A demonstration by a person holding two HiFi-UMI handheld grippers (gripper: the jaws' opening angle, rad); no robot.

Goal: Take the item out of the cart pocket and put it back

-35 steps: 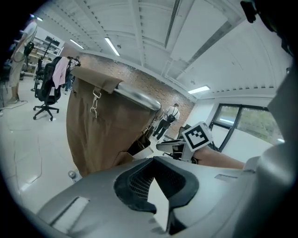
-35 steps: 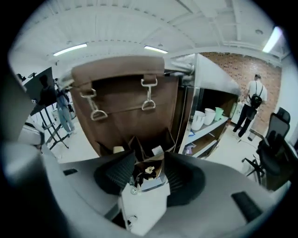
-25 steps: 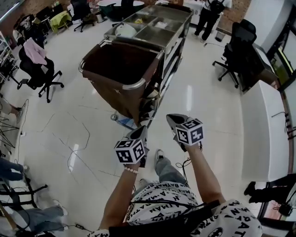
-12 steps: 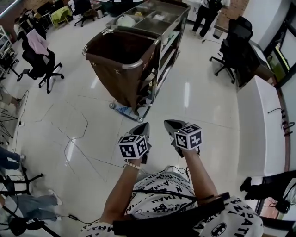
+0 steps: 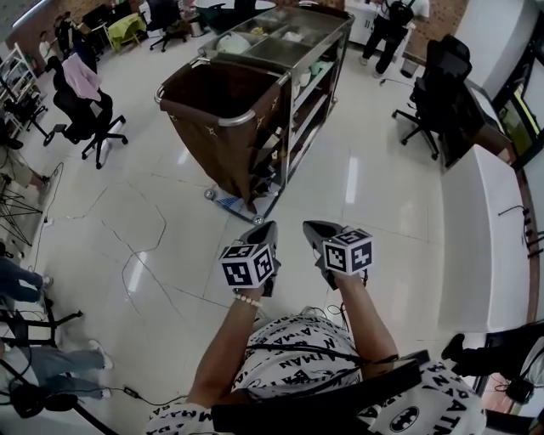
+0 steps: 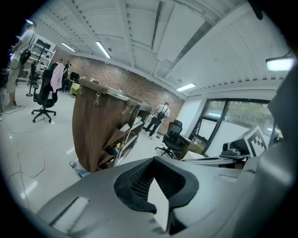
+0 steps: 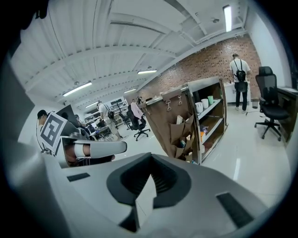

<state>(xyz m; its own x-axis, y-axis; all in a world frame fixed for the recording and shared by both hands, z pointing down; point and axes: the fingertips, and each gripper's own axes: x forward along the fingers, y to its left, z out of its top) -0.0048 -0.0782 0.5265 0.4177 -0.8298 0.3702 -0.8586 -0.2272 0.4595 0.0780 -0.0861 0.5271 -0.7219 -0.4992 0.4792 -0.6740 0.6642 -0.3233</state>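
A housekeeping cart (image 5: 289, 59) with a brown cloth bag (image 5: 223, 127) stands on the shiny floor ahead of me. Brown side pockets (image 7: 182, 134) hang on its end, with white and dark items sticking out; the left gripper view shows the pockets (image 6: 115, 139) too. My left gripper (image 5: 264, 230) and right gripper (image 5: 314, 228) are held side by side well short of the cart, pointing toward it. Both are shut, with nothing between their jaws. They touch nothing.
Black office chairs stand at the left (image 5: 89, 119) and right (image 5: 429, 106). A person (image 5: 389, 25) stands beyond the cart. A white counter (image 5: 480, 229) runs along the right. A blue-and-white item (image 5: 228, 202) lies by the cart's wheel.
The cart sits a little farther from the grippers than a second ago, with more floor between. Both grippers keep their pose side by side and stay shut.
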